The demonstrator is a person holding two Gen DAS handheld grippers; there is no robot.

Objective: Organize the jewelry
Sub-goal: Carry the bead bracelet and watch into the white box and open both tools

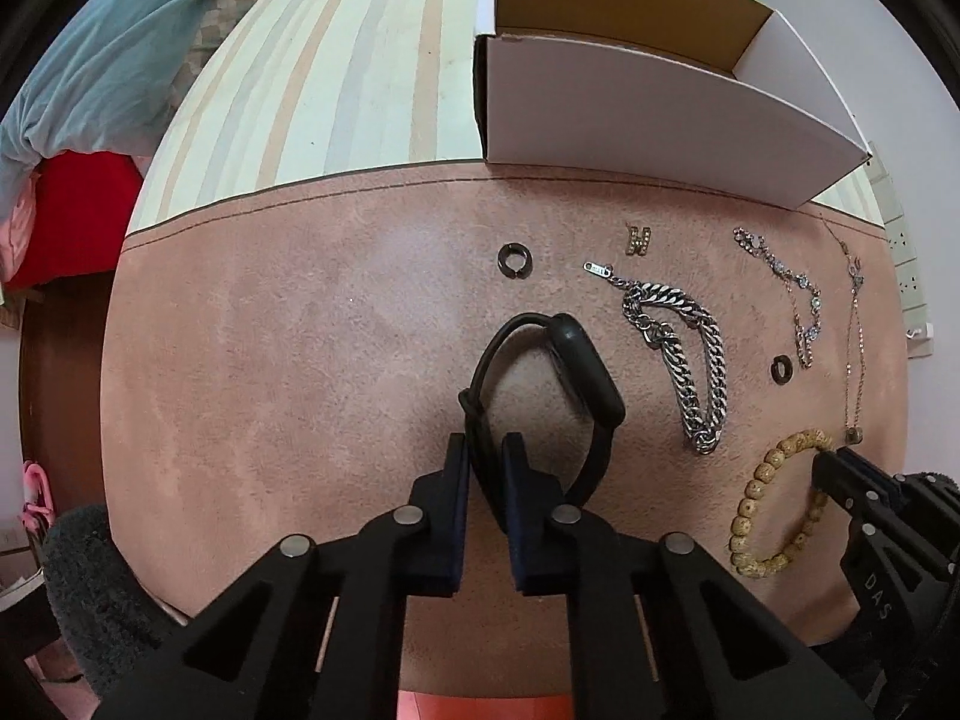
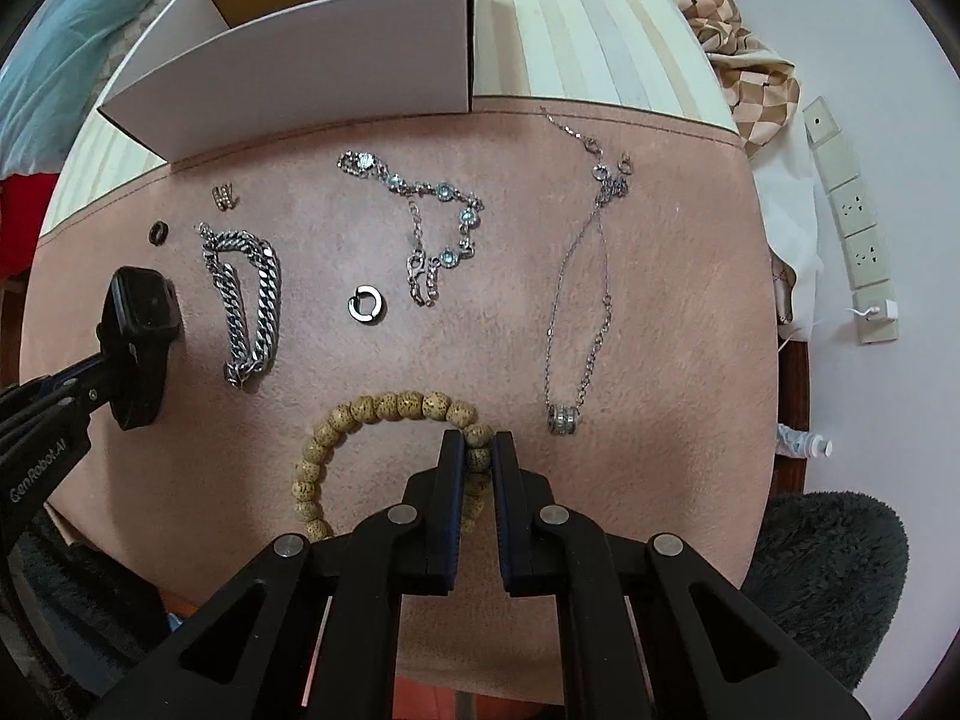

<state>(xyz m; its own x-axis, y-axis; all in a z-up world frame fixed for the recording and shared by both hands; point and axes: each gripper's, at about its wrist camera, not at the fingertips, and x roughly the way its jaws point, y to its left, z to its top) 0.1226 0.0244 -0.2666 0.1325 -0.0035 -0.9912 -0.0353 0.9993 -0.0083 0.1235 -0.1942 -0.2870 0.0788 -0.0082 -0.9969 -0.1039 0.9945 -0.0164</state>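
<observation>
Left gripper (image 1: 487, 450) clamps my watch (image 1: 585, 372), right gripper (image 2: 478, 447) pinches beads (image 2: 384, 408); pickup done, next lift both to box (image 1: 630, 114).

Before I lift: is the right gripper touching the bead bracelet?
Touching. The right wrist view shows the right gripper with both pads pressed on a bead of the bead bracelet.

Soft, even indoor light; sharp centre, strong fisheye bending at edges.
</observation>
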